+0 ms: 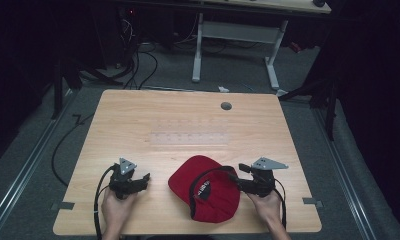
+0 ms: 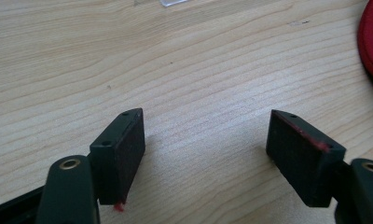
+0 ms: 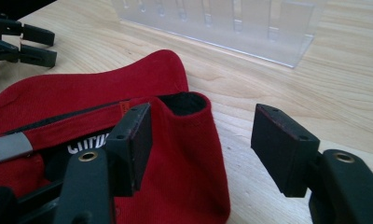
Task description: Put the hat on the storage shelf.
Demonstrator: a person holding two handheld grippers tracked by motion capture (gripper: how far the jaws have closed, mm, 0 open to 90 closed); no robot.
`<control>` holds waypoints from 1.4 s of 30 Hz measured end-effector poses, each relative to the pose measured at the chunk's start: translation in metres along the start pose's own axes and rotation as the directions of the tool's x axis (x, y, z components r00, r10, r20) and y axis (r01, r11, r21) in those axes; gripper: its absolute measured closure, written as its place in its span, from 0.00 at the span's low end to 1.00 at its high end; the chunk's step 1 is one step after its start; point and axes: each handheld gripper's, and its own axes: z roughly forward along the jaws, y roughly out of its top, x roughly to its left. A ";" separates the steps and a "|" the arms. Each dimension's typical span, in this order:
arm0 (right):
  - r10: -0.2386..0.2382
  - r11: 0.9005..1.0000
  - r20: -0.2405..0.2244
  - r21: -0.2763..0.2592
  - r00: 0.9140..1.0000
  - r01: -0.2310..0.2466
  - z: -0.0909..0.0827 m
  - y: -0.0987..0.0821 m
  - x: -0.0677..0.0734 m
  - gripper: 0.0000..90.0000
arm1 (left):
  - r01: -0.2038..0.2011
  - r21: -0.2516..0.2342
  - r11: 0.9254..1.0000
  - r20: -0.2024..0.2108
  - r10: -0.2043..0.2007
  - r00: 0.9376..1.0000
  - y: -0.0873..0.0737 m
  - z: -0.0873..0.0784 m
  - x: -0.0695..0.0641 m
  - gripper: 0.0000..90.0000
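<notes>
A red cap (image 1: 205, 192) lies upside down on the wooden worktop (image 1: 188, 120), close to the near edge and a bit toward the right corner. You can see its dark inside and a white label with letters. Its brim points toward the middle of the worktop.

The right hand-held gripper (image 3: 201, 147) is at the cap's right side. Its jaws are wide apart and let go. One jaw sits over the cap's folded edge and the other is over bare wood. No pad squeezes the cloth.

The left hand-held gripper (image 2: 205, 149) rests near the near left corner, well apart from the cap. Its jaws are spread wide with just wood between them.

A clear plastic rack (image 3: 222, 23) lies across the middle of the worktop, past the cap. A small grey round hole cover (image 1: 226, 106) sits near the far edge.
</notes>
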 end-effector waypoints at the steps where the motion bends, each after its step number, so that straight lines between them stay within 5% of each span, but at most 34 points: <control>1: 0.001 1.000 -0.004 0.003 1.000 -0.001 0.002 0.000 0.000 0.43 | 0.000 0.000 1.000 0.000 0.000 1.000 0.000 0.000 0.000 0.31; 29: -0.001 0.996 -0.091 0.084 0.996 0.009 0.044 0.004 0.002 0.47 | -0.003 0.001 1.000 0.000 0.003 1.000 0.000 0.000 0.000 0.31; 42: 0.001 0.994 -0.113 0.112 0.994 0.012 0.058 0.000 0.001 0.59 | 0.002 -0.001 1.000 -0.002 -0.002 1.000 0.000 0.000 0.000 0.31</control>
